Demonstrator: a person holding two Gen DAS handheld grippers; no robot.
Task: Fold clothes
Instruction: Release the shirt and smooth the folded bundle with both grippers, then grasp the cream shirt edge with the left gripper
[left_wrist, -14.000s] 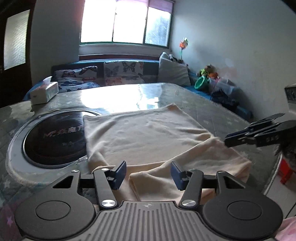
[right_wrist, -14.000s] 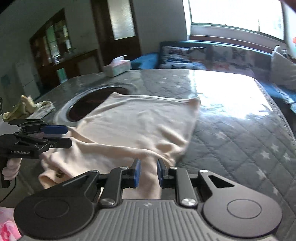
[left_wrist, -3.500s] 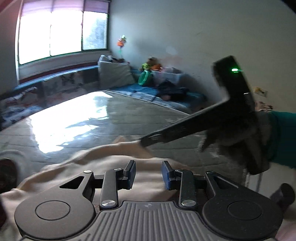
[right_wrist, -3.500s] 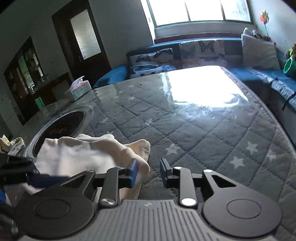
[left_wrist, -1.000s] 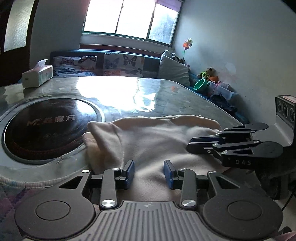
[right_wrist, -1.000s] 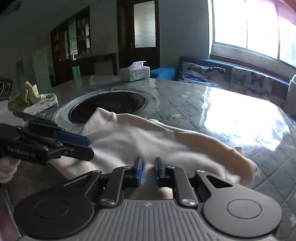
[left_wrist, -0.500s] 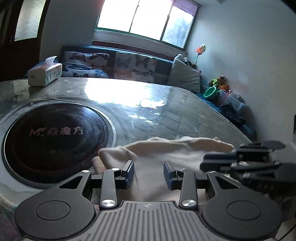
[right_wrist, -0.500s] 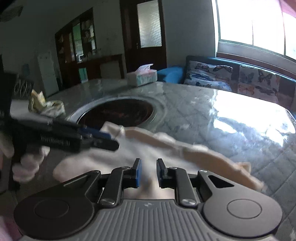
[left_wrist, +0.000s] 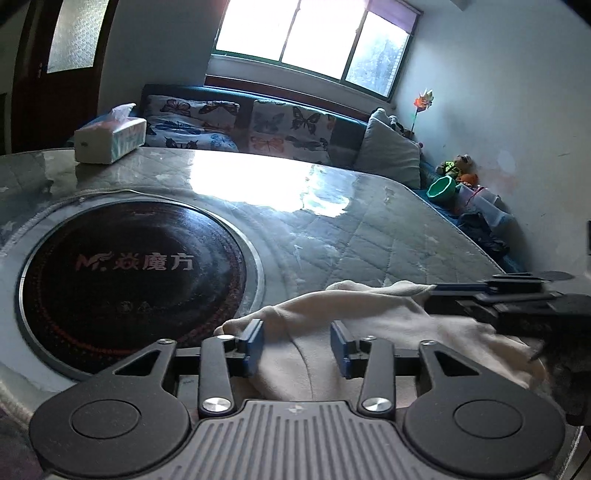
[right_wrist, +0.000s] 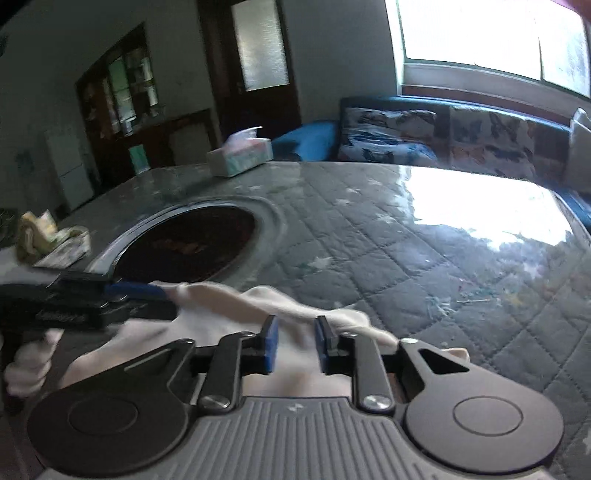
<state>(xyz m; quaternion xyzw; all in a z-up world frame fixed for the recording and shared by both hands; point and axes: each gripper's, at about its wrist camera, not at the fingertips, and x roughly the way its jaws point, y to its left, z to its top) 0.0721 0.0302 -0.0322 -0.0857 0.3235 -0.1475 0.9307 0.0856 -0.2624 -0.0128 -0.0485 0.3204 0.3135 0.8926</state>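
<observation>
A cream garment lies bunched into a low bundle at the near edge of the table. In the left wrist view my left gripper straddles its near fold. Its jaws are opening, and the cloth sits loosely between the blue pads. My right gripper reaches in from the right onto the bundle's far corner. In the right wrist view the garment runs between my right gripper, whose jaws are opening with a clear gap at the pads. The left gripper comes in from the left.
A round black hob is set into the quilted grey table cover just left of the garment. A tissue box stands at the far left. A cushioned sofa lies behind. A crumpled yellowish heap sits at the left edge.
The garment has been drawn back toward the near edge and shows as a smaller bundle. Both grippers moved back with it. The right jaws have spread from nearly closed to a visible gap.
</observation>
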